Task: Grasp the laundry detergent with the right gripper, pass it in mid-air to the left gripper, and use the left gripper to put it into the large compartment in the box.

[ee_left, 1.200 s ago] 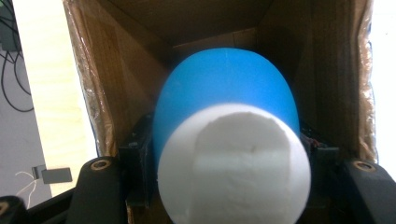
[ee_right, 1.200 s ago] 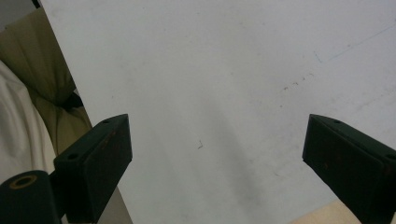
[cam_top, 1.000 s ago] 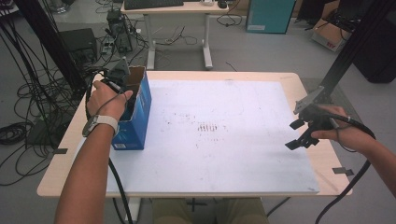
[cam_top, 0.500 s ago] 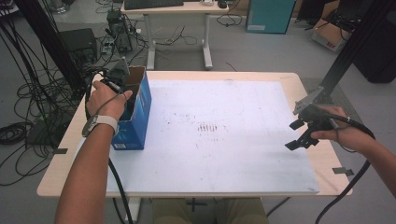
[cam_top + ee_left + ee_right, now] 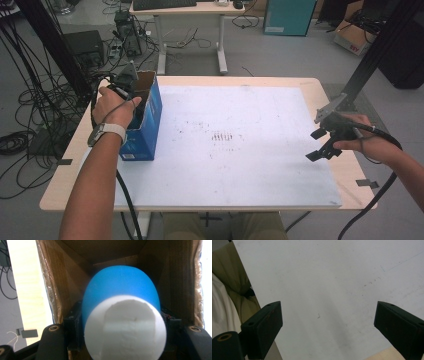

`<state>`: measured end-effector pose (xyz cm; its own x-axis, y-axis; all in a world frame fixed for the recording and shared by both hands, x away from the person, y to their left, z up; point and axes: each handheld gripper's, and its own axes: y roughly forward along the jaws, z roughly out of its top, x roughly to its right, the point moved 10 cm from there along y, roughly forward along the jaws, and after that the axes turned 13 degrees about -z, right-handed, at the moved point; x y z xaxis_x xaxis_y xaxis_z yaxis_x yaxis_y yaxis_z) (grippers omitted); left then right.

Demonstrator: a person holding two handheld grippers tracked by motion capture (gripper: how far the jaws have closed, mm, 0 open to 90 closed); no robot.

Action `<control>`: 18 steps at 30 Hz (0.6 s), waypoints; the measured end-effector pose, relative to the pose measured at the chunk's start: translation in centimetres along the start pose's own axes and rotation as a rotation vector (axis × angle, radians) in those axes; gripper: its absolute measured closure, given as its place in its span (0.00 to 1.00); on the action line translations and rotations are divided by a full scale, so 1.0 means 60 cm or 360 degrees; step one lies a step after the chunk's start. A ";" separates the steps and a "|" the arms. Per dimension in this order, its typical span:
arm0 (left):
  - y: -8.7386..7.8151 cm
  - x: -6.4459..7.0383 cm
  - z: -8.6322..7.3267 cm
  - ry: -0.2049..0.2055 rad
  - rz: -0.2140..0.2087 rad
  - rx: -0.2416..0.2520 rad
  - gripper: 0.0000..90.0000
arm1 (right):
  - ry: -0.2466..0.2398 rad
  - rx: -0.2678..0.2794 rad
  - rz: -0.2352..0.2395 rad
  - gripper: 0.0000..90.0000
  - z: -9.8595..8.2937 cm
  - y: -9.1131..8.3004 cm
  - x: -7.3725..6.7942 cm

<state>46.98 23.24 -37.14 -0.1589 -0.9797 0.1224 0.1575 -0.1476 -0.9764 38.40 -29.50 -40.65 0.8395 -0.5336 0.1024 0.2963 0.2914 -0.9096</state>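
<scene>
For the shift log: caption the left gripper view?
Left gripper shut on a blue-and-white object inside the open cardboard box.

It was a lab or workshop: cables (image 5: pixel 30 120) trailed over the grey floor, electronics (image 5: pixel 126 35) sat beside a desk (image 5: pixel 185 9), black framing (image 5: pixel 50 45) stood nearby.

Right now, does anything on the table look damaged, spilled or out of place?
Mostly no. The white mat carries dark scuff marks near its middle, and the box has crinkled tape along its cardboard rim. The left gripper holds a blue-and-white object inside it.
</scene>
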 end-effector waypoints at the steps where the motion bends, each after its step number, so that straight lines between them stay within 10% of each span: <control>1: 0.000 0.000 0.000 -0.0001 0.0000 -0.0001 0.41 | 0.0007 0.0001 -0.0002 0.09 0.000 0.000 0.000; 18: 0.000 0.000 0.000 -0.0001 0.0000 0.0000 0.41 | 0.0001 -0.0005 -0.0008 0.09 0.000 -0.001 0.001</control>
<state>46.96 23.26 -37.14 -0.1584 -0.9797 0.1228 0.1576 -0.1478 -0.9764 38.45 -29.57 -40.61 0.8376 -0.5357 0.1066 0.2991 0.2865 -0.9102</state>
